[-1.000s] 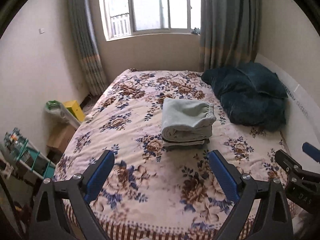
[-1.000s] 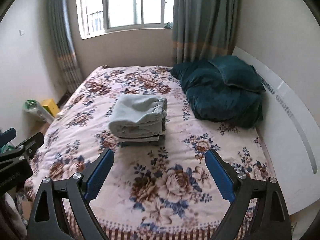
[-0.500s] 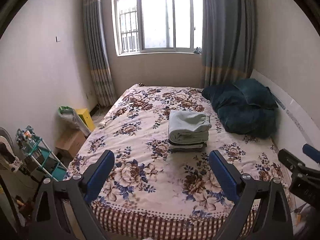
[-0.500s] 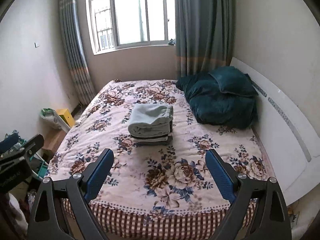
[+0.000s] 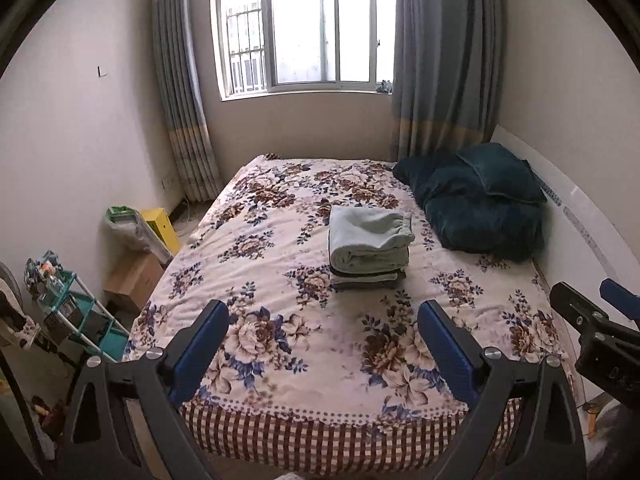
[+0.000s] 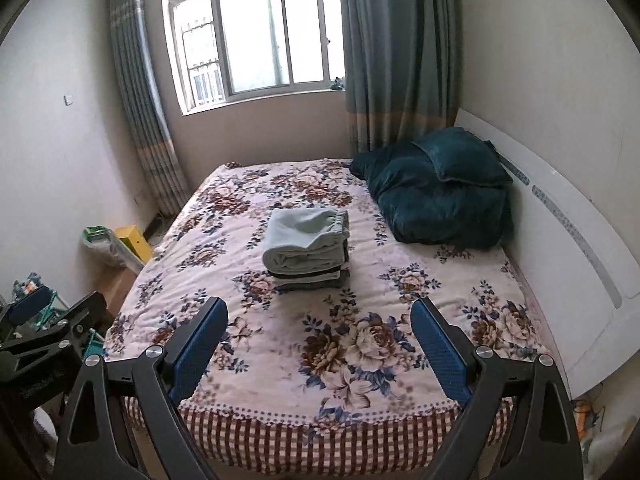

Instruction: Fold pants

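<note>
Backing away from the bed [image 5: 280,360], and a good way too, in just the last second. Took in the whole bed this time, right down to the checked edge at the front, not only the middle part as a second before. Showed more of the wall, the window and the floor as well. Looked like the end of the job, going by that: no more folding to do, nothing carried, just stepping away.

Left the dark blue-green pillows [image 5: 480,204] alone, heaped at the right side near the headboard.

Left the pants [image 5: 370,236] near the middle of the bed, a little to the right, just beside the pillows but not touching. Sat on top of a small pile of darker clothes [image 5: 368,280]. Looked pale green and soft, folded into a fat bundle, with a rounded fold at the near end and the stretchy waist at the far right corner. Looked neat enough, only a bit puffy on top.

Held the left gripper [image 5: 322,312] well apart from the pants, fingers [image 5: 200,352] spread wide, pinching nothing. Same for the right gripper [image 6: 318,308]: fingers [image 6: 196,352] spread wide, empty, out past the front edge of the bed.
</note>
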A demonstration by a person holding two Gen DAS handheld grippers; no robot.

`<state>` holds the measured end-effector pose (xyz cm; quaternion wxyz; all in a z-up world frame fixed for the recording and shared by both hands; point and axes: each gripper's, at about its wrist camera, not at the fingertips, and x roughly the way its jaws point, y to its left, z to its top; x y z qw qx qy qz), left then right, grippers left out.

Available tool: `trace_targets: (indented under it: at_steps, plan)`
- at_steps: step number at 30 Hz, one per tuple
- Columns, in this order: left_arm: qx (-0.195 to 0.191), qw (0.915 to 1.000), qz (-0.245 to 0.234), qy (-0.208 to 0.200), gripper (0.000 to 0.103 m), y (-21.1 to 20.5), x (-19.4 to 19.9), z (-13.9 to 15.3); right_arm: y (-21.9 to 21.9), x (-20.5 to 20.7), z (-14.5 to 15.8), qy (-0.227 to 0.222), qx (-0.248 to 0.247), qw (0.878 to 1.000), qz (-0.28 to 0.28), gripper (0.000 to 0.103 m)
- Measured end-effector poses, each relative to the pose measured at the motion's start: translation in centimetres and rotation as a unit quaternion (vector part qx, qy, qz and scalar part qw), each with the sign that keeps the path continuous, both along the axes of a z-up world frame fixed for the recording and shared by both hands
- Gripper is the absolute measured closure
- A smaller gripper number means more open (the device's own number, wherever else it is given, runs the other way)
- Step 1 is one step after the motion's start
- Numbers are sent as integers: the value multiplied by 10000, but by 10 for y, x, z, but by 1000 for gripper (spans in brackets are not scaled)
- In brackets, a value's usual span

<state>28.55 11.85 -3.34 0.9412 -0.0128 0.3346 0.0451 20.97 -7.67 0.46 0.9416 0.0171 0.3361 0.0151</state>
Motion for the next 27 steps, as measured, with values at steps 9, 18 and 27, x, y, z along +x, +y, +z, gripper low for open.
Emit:
trace_targets:
  at_steps: [9, 18, 27]
  plan:
    - [188, 9998, -14, -77, 6, -11, 46, 2, -3, 63, -2, 64, -122, 9996, -262, 8]
    - [196, 9996, 54, 180, 0, -9, 88, -16, 3, 114, -8, 202, -266, 9989, -341, 8]
    - [190, 9996, 110, 204, 0, -4, 99, -17, 10, 134, -23, 339, -303, 9986, -282, 8]
